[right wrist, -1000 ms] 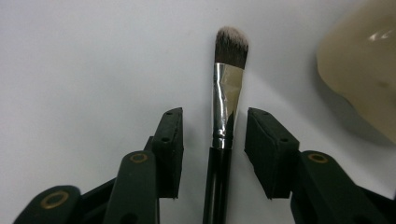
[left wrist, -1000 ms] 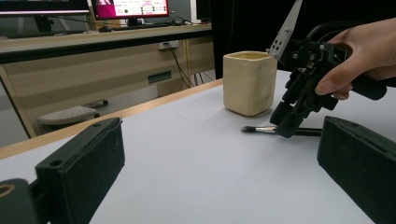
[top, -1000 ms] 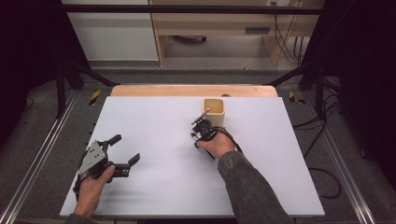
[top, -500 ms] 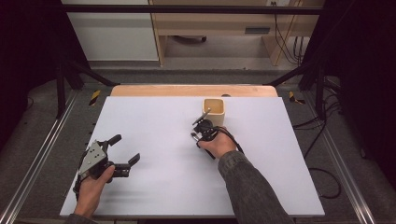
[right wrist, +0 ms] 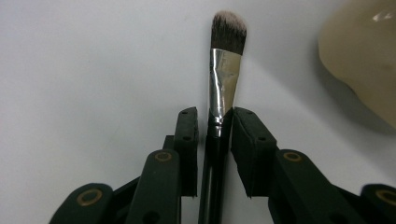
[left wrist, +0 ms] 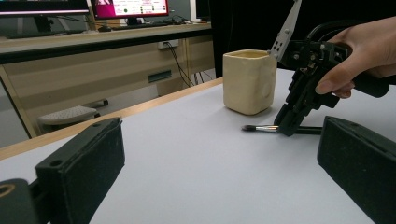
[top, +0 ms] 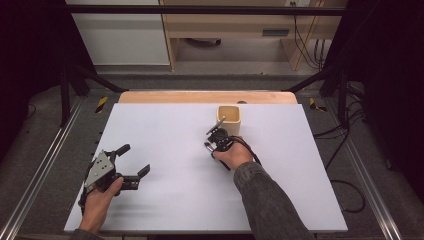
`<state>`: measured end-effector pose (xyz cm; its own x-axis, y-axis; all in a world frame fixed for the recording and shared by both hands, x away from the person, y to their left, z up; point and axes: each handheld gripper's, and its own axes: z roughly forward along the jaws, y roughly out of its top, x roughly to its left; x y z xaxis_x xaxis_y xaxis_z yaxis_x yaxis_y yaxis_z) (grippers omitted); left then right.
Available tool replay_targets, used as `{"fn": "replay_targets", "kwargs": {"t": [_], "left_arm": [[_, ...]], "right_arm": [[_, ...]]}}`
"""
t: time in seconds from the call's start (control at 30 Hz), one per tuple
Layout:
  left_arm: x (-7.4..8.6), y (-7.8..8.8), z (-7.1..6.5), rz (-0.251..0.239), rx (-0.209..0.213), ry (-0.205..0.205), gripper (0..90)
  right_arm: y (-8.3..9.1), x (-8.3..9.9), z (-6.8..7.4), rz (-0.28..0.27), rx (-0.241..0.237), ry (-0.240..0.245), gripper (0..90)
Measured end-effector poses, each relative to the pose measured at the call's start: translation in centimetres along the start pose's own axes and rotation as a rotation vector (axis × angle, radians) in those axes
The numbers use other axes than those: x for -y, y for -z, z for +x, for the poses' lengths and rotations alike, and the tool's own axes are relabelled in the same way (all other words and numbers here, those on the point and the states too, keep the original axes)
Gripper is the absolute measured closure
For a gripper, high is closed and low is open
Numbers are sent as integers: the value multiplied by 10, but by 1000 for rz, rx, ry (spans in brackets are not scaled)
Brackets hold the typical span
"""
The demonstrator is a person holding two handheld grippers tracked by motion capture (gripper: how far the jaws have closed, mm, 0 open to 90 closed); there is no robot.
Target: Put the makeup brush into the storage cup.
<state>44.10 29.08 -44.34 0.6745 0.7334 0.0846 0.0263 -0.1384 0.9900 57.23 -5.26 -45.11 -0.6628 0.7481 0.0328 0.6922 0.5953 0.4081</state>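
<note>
I see my right gripper (top: 214, 141) tipped down at the white table (top: 165, 135), with its jaws on both sides of a small brush (right wrist: 219, 98). The jaws are narrow around the black handle, just below the shiny silver band, and I cannot tell if they squeeze it. The brush lies flat on the table with its dark hairs pointing away from the hand. A cream cup (top: 229, 120) stands just beside it, a little behind. My left gripper (top: 131, 165) rests well apart near the front left, jaws wide with nothing between them. Behind the table I see a wooden desk (left wrist: 93, 51).
</note>
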Motion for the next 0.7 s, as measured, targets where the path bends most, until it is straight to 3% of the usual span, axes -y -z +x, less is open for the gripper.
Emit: {"fn": "replay_targets", "kwargs": {"t": [0.7], "left_arm": [[0, 0, 0, 2, 0, -3, 6]], "right_arm": [[0, 1, 0, -3, 20, 19, 778]]}}
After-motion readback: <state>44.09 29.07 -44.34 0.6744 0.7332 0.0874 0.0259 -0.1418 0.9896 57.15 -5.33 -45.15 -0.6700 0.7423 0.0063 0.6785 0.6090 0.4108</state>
